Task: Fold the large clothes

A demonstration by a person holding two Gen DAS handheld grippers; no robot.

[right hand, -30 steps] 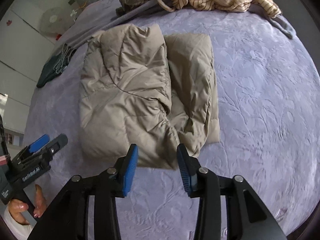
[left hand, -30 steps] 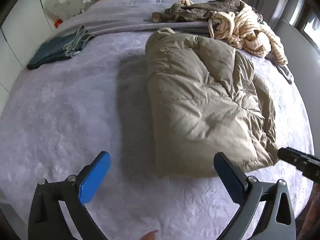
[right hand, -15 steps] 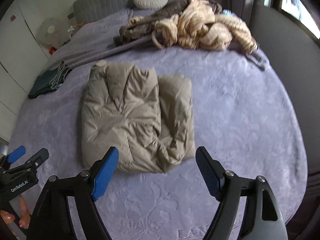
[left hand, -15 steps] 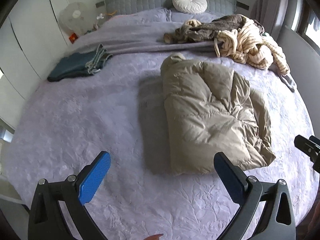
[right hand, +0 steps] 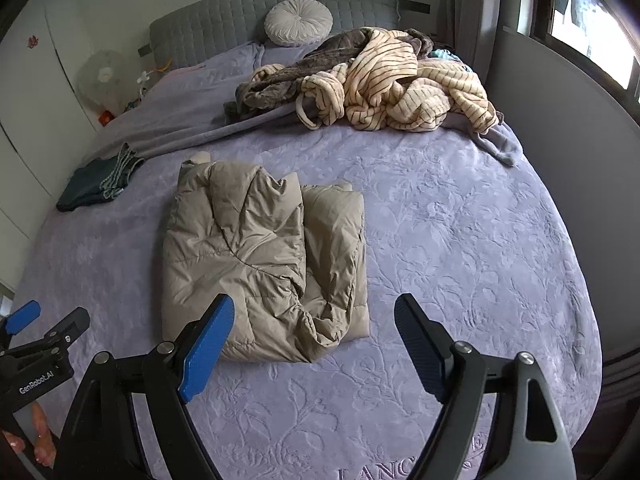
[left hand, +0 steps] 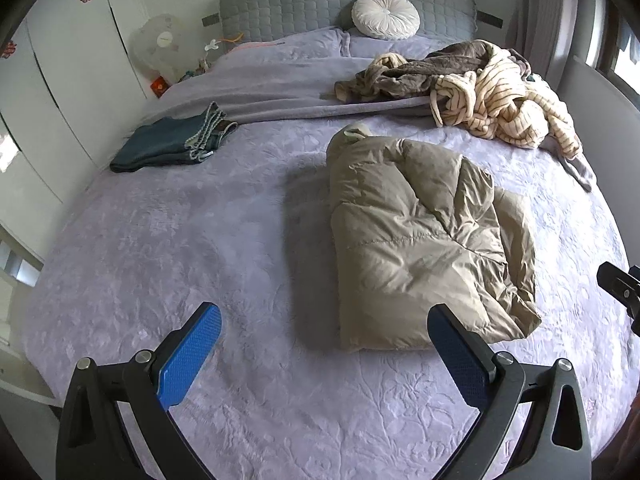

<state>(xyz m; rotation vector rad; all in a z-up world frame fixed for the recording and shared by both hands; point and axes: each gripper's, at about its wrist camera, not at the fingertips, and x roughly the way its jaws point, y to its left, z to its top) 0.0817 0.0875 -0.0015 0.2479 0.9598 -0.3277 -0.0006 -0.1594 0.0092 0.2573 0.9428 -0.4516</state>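
A beige puffer jacket (left hand: 416,240) lies folded in a long bundle on the purple bedspread (left hand: 200,240); it also shows in the right wrist view (right hand: 256,256). My left gripper (left hand: 324,332) is open and empty, held above the bed's near edge, short of the jacket's near end. My right gripper (right hand: 316,324) is open and empty, also back from the jacket's near end. The left gripper's tip shows at the left of the right wrist view (right hand: 44,340). The right gripper's tip shows at the right edge of the left wrist view (left hand: 620,284).
A heap of unfolded clothes, striped cream (right hand: 400,88) and brown, lies at the far right of the bed. Folded dark jeans (left hand: 172,144) lie at the far left. A round white cushion (left hand: 386,20) leans on the grey headboard. White wardrobes (left hand: 60,80) and a fan stand left.
Both grippers have pulled back and risen away from the jacket. The right gripper's jaws, nearly closed at the jacket's near end a second ago, have opened wide. The jacket lies still.
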